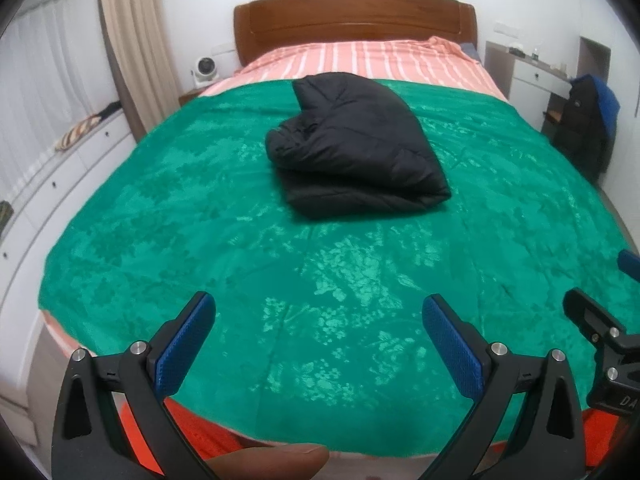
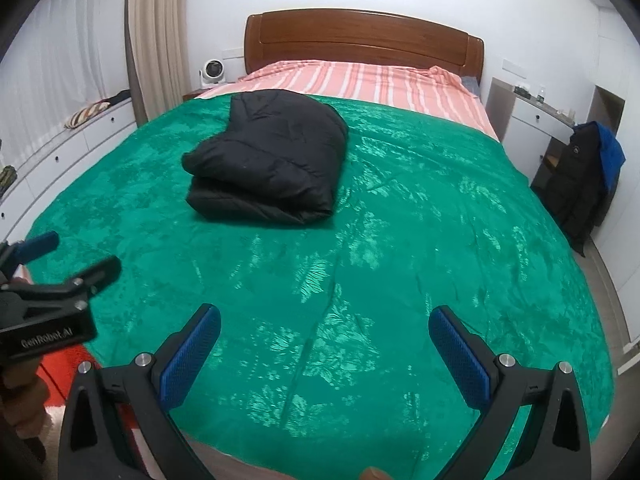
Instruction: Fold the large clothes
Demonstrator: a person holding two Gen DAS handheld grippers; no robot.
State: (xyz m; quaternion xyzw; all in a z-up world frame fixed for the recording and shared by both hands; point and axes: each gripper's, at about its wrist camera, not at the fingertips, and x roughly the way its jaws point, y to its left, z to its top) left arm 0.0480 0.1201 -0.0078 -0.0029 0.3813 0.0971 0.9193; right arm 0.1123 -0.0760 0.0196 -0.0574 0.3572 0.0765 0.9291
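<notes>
Folded black jacket (image 1: 356, 152) on green blanket (image 1: 200, 240), headboard (image 1: 356, 20) behind, claws spread.

Soft, even indoor light fills both views, with no hard shadows. The green blanket (image 1: 200, 208) throws back pale sheen in patches, strongest near the foot of the bed. Heavy fisheye bending curves the bed's edges, and dark vignette eats the corners. The black jacket (image 1: 356, 148) shows little detail; a slight softness throughout.

A black puffy jacket (image 1: 352, 148) lies folded into a thick, layered bundle on the green bedspread (image 1: 280, 280), toward the bed's head end.
</notes>
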